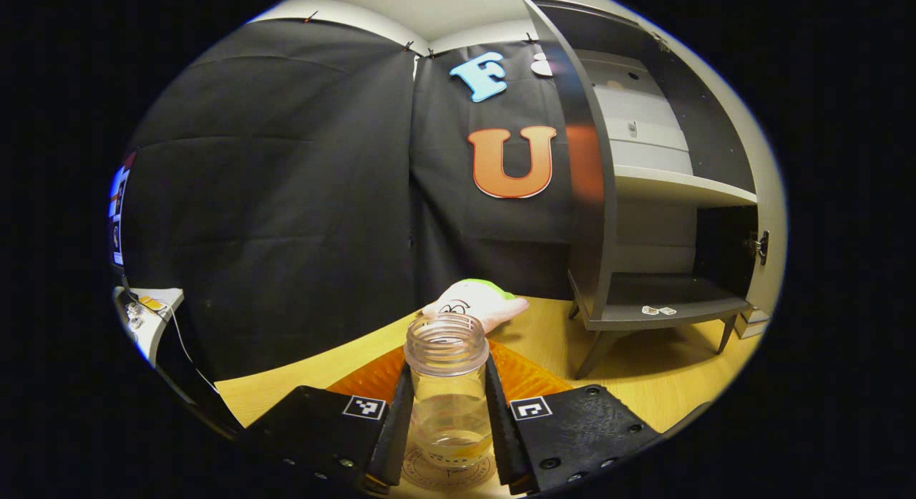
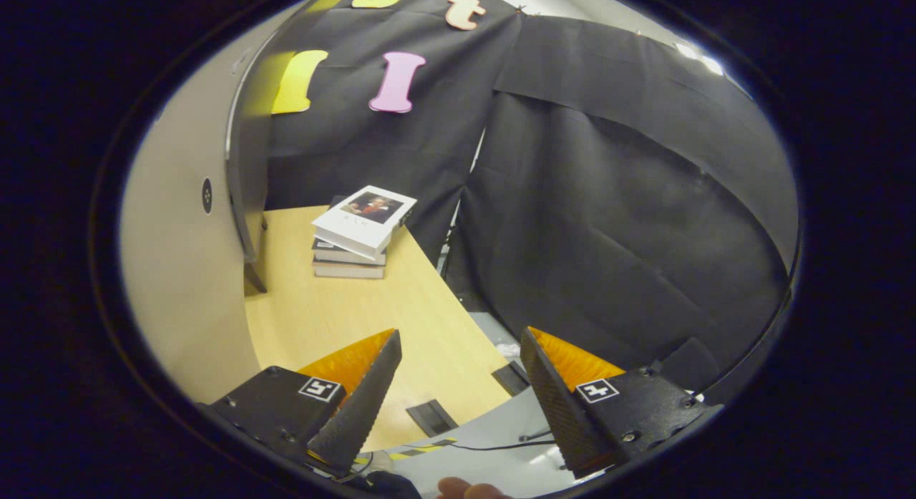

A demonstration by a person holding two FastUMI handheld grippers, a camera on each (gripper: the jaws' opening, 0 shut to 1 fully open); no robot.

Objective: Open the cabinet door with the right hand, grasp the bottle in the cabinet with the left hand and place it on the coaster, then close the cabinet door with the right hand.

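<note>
My left fingers are clenched on the bottle, one pressing each side of its clear body below the threaded, capless neck. The bottle stands upright between them, and its base sits over the coaster, a pale round disc with a printed ring; I cannot tell whether the base touches it or hangs just above. Behind the bottle a soft toy with a drawn face and a green top lies on the surface. To the right of the bottle, farther back, the cabinet stands on slanted legs with its door swung open; its lower compartment holds two small stickers near the front edge, and a shelf divides it from the upper part. In the right gripper view my right fingers are released, spread wide with nothing between them, held out past the edge of the surface above the floor. The pale door panel curves up just to the left of those fingers. Beyond it, near the back of the surface, a stack of books rests, the top one skewed across the others.
</note>
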